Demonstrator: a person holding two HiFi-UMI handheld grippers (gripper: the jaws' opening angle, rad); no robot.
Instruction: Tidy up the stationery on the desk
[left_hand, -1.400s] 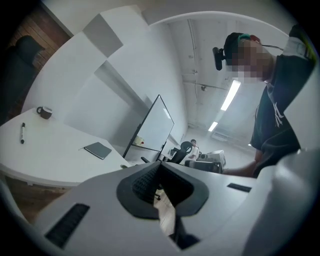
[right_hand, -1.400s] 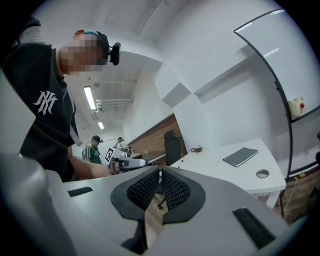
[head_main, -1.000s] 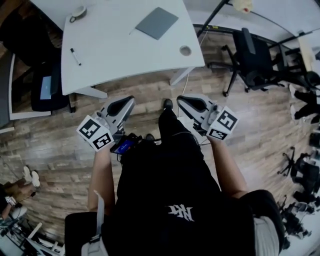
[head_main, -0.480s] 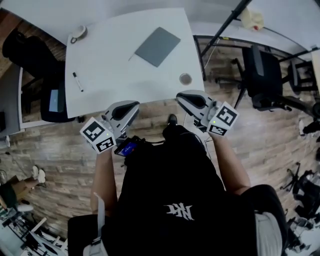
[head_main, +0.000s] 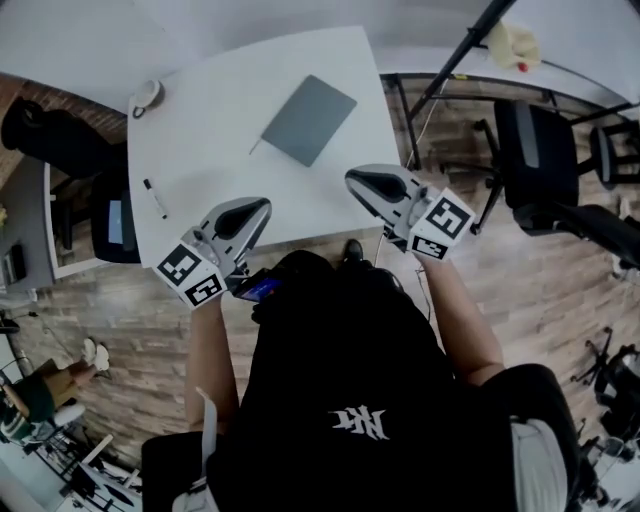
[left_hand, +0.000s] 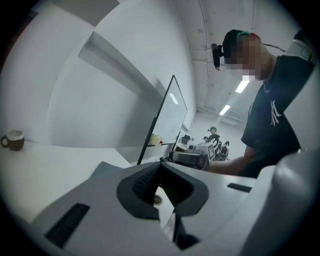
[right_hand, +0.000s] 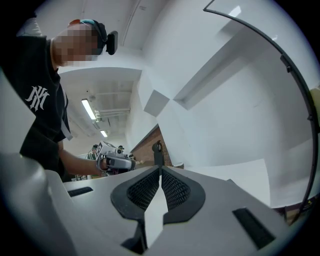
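On the bench (head_main: 220, 140), a flat pad (head_main: 308, 119) lies right of centre, a pen (head_main: 155, 198) near the left edge, and a cup (head_main: 148, 95) at the far left corner. The left tongs (head_main: 262, 206) and right tongs (head_main: 352, 179) hang over the bench's near edge, well apart. An office chair (head_main: 530, 150) stands off to the right.

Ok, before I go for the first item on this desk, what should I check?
1. Left claw empty: ok, jaws together on nothing.
2. Right claw empty: ok, jaws together on nothing.
3. Claws opened for a pick: not ok, both are shut.
4. Marker unobstructed: ok, it lies alone near the desk's left edge.
5. Grey notebook unobstructed: ok, flat, nothing on top.
6. Mug empty: cannot tell.
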